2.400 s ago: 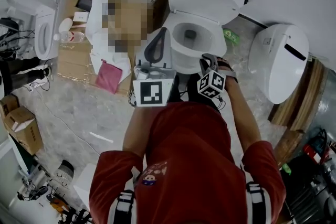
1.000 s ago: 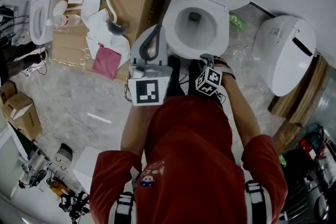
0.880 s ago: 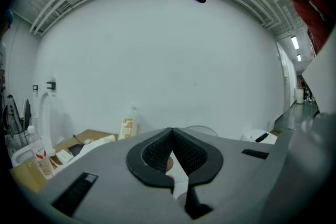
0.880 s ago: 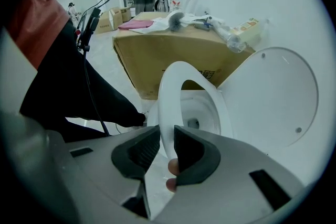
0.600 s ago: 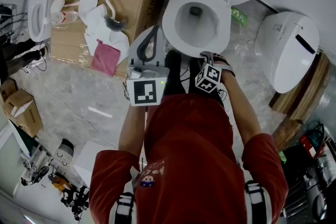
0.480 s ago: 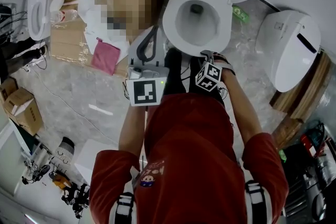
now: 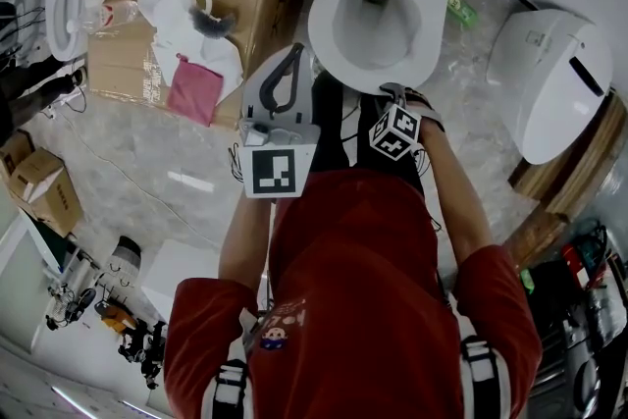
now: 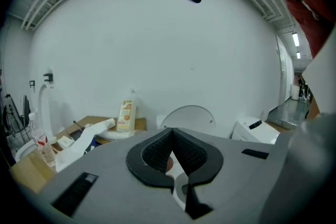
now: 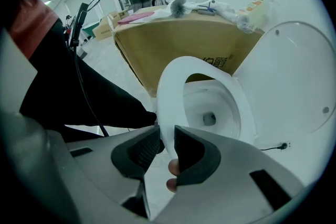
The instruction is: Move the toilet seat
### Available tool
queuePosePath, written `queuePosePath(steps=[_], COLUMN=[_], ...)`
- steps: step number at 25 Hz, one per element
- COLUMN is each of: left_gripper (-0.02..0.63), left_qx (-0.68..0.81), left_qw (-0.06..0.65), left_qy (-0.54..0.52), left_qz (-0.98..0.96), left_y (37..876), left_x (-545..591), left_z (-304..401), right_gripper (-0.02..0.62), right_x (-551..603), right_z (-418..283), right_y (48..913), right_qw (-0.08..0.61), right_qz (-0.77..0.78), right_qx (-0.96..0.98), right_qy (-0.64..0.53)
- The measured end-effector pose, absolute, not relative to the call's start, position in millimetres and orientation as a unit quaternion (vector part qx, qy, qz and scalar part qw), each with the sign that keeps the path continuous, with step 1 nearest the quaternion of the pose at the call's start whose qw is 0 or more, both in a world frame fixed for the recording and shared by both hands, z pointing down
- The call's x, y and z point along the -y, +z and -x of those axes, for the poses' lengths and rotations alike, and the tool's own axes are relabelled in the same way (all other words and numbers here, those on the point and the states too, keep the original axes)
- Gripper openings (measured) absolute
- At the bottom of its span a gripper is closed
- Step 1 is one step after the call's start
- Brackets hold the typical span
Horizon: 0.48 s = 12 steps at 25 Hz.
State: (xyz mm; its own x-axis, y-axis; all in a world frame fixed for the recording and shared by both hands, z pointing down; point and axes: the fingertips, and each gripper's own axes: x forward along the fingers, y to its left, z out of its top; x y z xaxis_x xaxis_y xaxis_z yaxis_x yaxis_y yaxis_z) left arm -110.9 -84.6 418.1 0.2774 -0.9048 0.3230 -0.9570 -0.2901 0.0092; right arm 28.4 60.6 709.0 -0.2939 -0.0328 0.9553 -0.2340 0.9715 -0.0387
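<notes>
The right gripper (image 9: 167,147) clamps the front rim of the white toilet seat (image 9: 170,86), tilted above the bowl (image 9: 210,107) and partly covering Chinese print on the cardboard box (image 9: 157,44); the left gripper (image 8: 172,134) is clenched empty.

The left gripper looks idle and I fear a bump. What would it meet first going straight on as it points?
Most likely the raised toilet lid, seen just past the left gripper's shut jaw tips; the wall lies behind it. Depth is unclear.
</notes>
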Motion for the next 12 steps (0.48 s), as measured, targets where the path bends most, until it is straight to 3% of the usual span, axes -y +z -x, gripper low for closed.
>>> queuePosePath(steps=[12], left_gripper=[0.011], left_qx=[0.574], left_qw=[0.135], left_qy=[0.148], left_qz=[-0.794], left_y=[448.5], left_x=[72.7], left_z=[108.4], right_gripper=[0.071], right_x=[-71.6], right_z=[-23.7], right_y=[735.1], right_qw=[0.593], right_qz=[-0.073], right_qx=[0.795], right_qy=[0.108])
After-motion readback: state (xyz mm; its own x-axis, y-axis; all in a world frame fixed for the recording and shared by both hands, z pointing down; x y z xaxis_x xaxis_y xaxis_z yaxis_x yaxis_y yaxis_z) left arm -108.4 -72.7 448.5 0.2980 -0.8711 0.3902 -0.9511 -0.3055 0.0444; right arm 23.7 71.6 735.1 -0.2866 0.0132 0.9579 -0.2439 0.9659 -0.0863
